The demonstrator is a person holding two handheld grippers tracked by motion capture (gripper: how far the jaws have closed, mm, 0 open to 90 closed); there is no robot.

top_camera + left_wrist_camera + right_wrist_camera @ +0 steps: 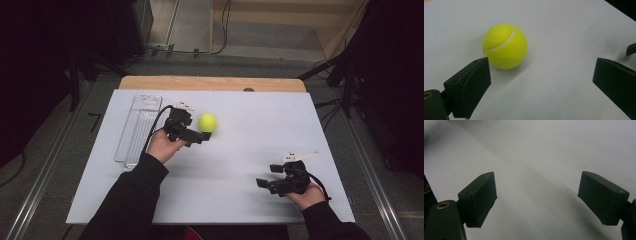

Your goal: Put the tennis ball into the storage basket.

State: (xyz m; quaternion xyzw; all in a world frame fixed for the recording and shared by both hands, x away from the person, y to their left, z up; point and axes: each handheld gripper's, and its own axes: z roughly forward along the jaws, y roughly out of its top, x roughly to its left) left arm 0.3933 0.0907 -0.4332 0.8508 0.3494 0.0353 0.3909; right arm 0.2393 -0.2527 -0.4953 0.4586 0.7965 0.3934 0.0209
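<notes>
The left gripper [541, 75] has its jaws released wide just before the tennis ball [504, 46], not touching it; the right gripper [537, 200] is released too, and the clear tray [137, 131] left of the ball holds nothing visible.

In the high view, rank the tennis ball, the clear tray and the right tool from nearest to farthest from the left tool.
1. Tennis ball: just beyond the left tool, on the white table.
2. Clear tray: empty, at the table's left edge.
3. Right tool: open, near the front right.
</notes>
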